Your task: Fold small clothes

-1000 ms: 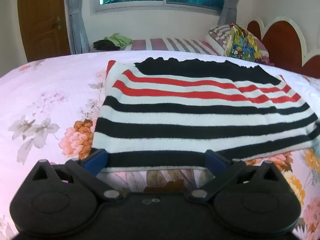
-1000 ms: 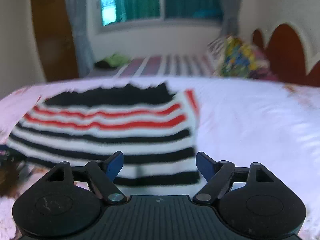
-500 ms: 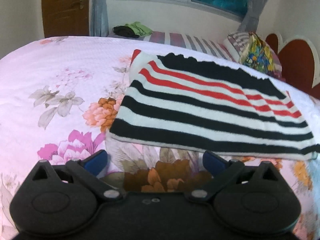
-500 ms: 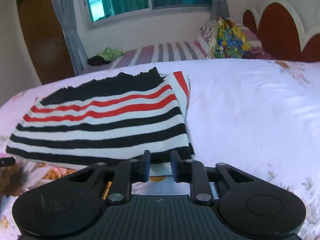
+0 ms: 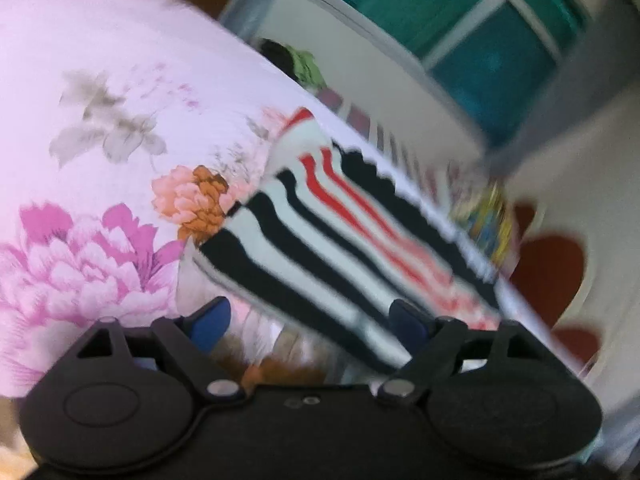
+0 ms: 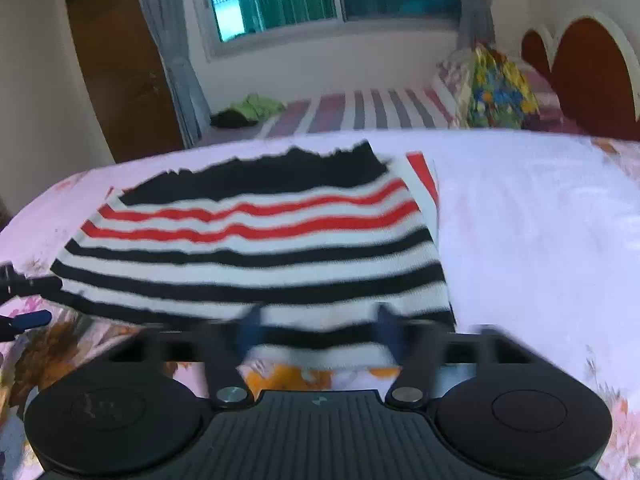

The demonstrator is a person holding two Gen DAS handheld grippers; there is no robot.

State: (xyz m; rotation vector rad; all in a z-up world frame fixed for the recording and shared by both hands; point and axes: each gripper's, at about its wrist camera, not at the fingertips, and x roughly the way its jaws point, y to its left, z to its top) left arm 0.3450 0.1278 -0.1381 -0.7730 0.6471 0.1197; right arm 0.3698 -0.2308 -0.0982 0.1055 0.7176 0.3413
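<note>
**Jaws apart on both grippers, striped knit flat on the bed**

Jaws of the left gripper (image 5: pixel 308 322) stand wide apart with nothing between them; that view is tilted and smeared, so fine detail is lost. From it, the striped garment (image 5: pixel 320 236) runs from about 12 o'clock off toward 3 o'clock, its near left corner just ahead of the blue fingertips (image 5: pixel 210 320). Jaws of the right gripper (image 6: pixel 320 330) are also apart, blurred, and sit at the near hem, with the cloth spreading toward 12 o'clock and 10 o'clock; whether they touch the hem I cannot tell.

The garment lies flat on the bed (image 6: pixel 540 240), already a tidy rectangle of black, white and red stripes, with a narrow red-edged strip showing past its right side at about 1 o'clock. It looks like a light, soft knit: limp, stretchy, likely to sag and drag when lifted by one point, and not fragile. The floral sheet under it is soft too, so a low pinch could gather sheet along with cloth. Best holds, as I judge it, are the two near corners, one per gripper, pinching all layers at the hem so the fold carries over evenly.

Containers: none shows in either view. Far off at 11 o'clock some dark and green clothes (image 6: pixel 248 110) lie loose, and a colourful pillow (image 6: pixel 500 88) stands at 1 o'clock.
</note>
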